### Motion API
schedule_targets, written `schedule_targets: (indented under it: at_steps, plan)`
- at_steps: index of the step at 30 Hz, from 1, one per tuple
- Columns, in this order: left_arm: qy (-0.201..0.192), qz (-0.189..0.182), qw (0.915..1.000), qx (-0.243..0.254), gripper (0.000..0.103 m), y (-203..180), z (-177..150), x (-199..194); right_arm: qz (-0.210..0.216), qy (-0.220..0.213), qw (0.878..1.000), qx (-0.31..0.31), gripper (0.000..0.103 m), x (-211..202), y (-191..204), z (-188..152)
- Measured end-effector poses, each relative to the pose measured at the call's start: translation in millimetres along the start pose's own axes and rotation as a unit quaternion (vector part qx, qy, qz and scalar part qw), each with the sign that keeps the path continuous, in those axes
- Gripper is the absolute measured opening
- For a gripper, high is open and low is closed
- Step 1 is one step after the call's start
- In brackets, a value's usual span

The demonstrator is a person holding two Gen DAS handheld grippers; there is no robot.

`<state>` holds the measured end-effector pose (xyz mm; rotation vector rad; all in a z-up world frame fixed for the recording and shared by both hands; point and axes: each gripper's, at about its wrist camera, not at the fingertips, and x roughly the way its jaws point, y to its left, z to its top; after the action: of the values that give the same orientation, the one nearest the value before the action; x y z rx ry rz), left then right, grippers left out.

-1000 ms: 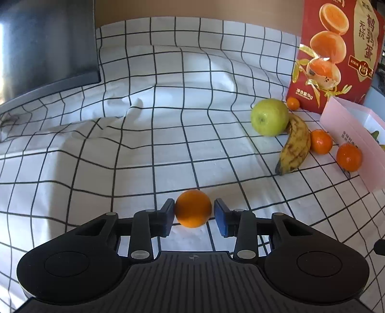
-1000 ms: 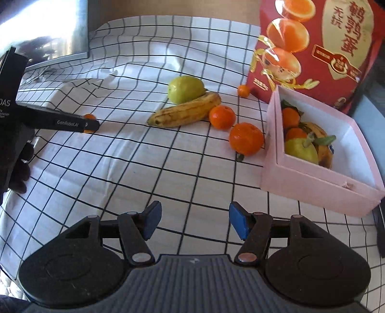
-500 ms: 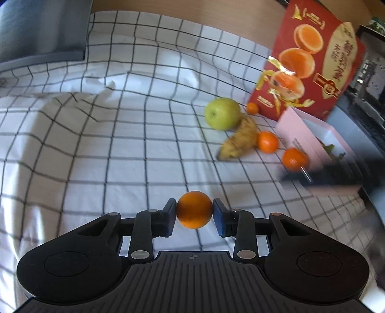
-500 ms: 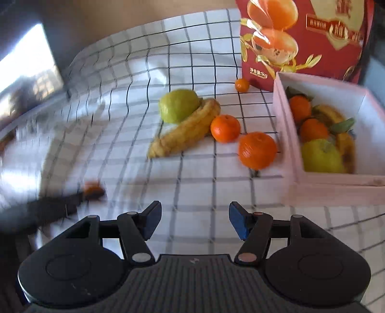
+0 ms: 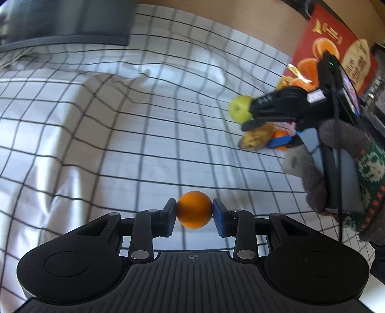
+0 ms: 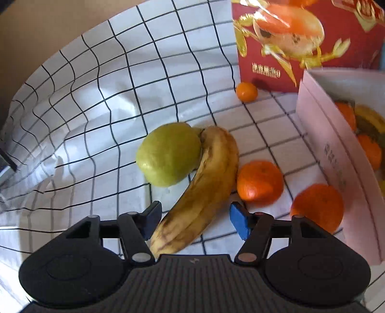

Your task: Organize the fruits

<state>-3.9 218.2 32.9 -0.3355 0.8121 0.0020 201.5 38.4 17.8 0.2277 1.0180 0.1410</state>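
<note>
My left gripper (image 5: 194,213) is shut on a small orange (image 5: 194,210) and holds it above the checked cloth. My right gripper (image 6: 196,215) is open, its blue pads on either side of the lower part of a spotted banana (image 6: 204,190). A green apple (image 6: 169,154) touches the banana's left side. Two mandarins (image 6: 259,184) (image 6: 317,207) lie to its right, beside the pink box (image 6: 336,156), which holds several fruits. A tiny orange (image 6: 246,91) lies farther back. In the left wrist view the right gripper (image 5: 274,134) hangs over the banana (image 5: 256,139) and apple (image 5: 239,109).
A red printed bag (image 6: 305,41) stands behind the pink box. A dark monitor (image 5: 65,21) stands at the far left of the table. The checked cloth (image 5: 120,132) is wrinkled in the middle. A gloved hand (image 5: 341,163) holds the right gripper.
My left gripper has lifted the small orange and turned right. My right gripper has moved forward and down so the banana lies between its open pads.
</note>
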Motion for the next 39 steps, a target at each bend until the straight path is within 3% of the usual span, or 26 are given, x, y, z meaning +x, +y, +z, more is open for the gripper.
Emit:
schedule_targets:
  at_steps: [7,17,23,27,35,39]
  plan:
    - [0.010,-0.006,0.9998,-0.016,0.037,5,5,11,0.037,0.010,0.999,-0.031,0.050,-15,-16,-10]
    - [0.026,-0.042,0.9986,0.016,0.037,-21,9,31,0.085,0.055,0.993,-0.054,0.048,-61,-50,-53]
    - [0.033,-0.060,0.9970,0.037,0.037,-39,8,37,0.083,0.042,0.992,-0.088,0.038,-87,-60,-73]
    - [0.030,-0.062,0.9967,0.042,0.037,-42,10,38,0.079,0.037,0.990,-0.113,0.038,-92,-57,-79]
    - [0.040,-0.055,0.9964,0.051,0.037,-41,6,40,0.041,-0.020,0.981,-0.189,0.044,-99,-37,-78]
    - [0.038,-0.051,0.9967,0.049,0.037,-38,4,37,0.037,-0.013,0.978,-0.205,0.045,-89,-34,-74]
